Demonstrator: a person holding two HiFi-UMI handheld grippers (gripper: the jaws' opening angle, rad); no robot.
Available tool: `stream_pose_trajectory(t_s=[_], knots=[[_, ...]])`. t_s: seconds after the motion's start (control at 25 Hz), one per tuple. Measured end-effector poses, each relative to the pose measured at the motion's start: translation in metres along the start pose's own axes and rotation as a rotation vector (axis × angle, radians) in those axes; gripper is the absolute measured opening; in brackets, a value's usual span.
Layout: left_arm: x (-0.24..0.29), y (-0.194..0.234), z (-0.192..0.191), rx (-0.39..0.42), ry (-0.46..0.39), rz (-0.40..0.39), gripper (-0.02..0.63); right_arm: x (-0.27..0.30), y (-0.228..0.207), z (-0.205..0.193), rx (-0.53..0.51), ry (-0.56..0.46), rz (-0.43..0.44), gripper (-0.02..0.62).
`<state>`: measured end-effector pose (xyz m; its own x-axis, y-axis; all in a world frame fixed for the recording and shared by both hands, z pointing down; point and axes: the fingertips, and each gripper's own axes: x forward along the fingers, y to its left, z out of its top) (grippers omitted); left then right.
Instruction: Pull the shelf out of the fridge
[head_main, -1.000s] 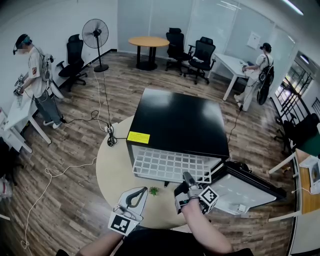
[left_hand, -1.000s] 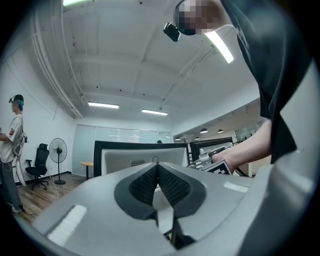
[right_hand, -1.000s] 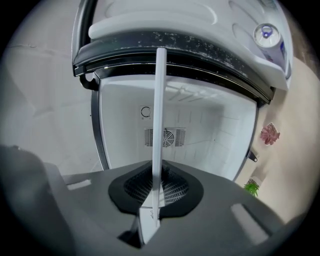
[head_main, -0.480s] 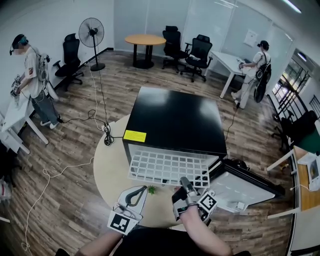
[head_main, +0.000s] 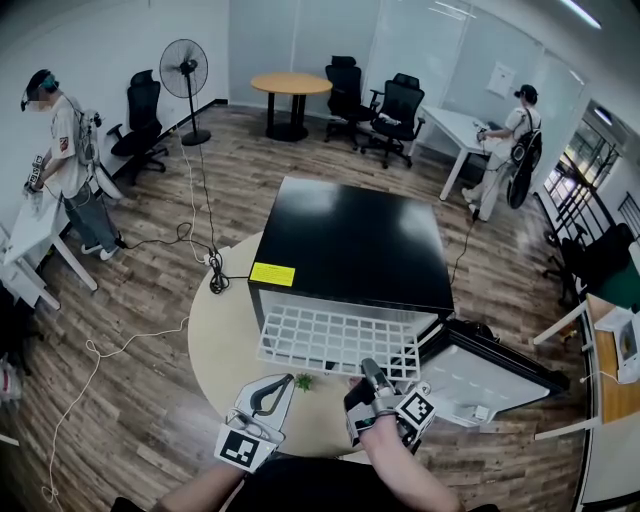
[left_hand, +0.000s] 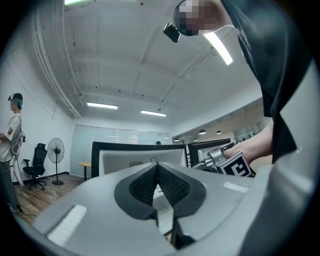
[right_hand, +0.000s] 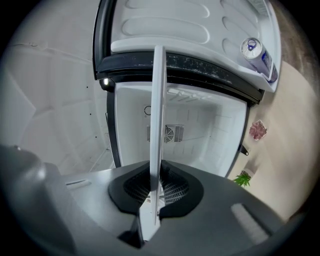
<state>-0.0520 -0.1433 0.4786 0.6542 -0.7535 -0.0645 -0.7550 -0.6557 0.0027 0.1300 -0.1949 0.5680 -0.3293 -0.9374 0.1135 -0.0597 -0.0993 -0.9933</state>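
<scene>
Pulling a white wire shelf (head_main: 335, 340) from a black fridge (head_main: 350, 245) that lies on its back on a round worktop (head_main: 225, 340), with its door (head_main: 480, 385) swung open to the person's right. The person stands at the near edge and holds a claw in each hand.

The right claw (head_main: 372, 372) pinches the front edge of the shelf. In the right gripper view the shelf (right_hand: 158, 110) runs edge-on as a thin white bar, from between the dark pads of the claw (right_hand: 156, 180) back into the white inside of the fridge. A drinks can (right_hand: 252, 49) sits in the door pocket, and a small green plant sprig (right_hand: 242, 178) lies on the worktop nearby.

The left claw (head_main: 285, 382) hangs just beside the right one, touching nothing. The left gripper view shows that claw (left_hand: 157, 172) with its pads pressed together and nothing between them.

Compared with a second ago, the right claw has drawn back slightly toward the person, and a little more of the white grid now shows outside the fridge opening. The shelf is most of the way out, but its far edge still sits inside the fridge. The pull is working and seems near its end. A steady, level draw toward the person looks like what remains.
</scene>
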Motion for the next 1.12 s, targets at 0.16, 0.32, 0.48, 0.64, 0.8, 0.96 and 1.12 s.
stream_pose_trajectory(t_s=[0.16, 0.32, 0.48, 0.64, 0.8, 0.96, 1.12], knots=[[-0.002, -0.001, 0.000, -0.001, -0.001, -0.004, 0.000, -0.006, 0.000, -0.005, 0.004, 0.000, -0.010, 0.032], [-0.005, -0.004, 0.003, 0.000, -0.009, -0.009, 0.000, -0.014, 0.001, -0.009, 0.001, 0.002, -0.012, 0.032], [-0.007, -0.009, 0.002, -0.005, -0.002, -0.016, 0.000, -0.025, -0.001, -0.012, -0.079, 0.014, -0.050, 0.032], [-0.009, -0.012, 0.001, -0.002, -0.001, -0.026, 0.000, -0.033, 0.001, -0.012, -0.169, 0.019, -0.063, 0.032], [-0.009, -0.015, 0.003, -0.009, -0.003, -0.029, 0.000, -0.042, 0.004, -0.009, -0.248, 0.037, -0.095, 0.032], [-0.009, -0.018, 0.002, -0.012, -0.012, -0.036, 0.000, -0.054, 0.004, -0.006, -0.389, 0.049, -0.094, 0.032], [-0.009, -0.018, 0.004, -0.009, -0.013, -0.040, 0.000, -0.061, 0.019, -0.003, -0.643, 0.049, -0.079, 0.032]])
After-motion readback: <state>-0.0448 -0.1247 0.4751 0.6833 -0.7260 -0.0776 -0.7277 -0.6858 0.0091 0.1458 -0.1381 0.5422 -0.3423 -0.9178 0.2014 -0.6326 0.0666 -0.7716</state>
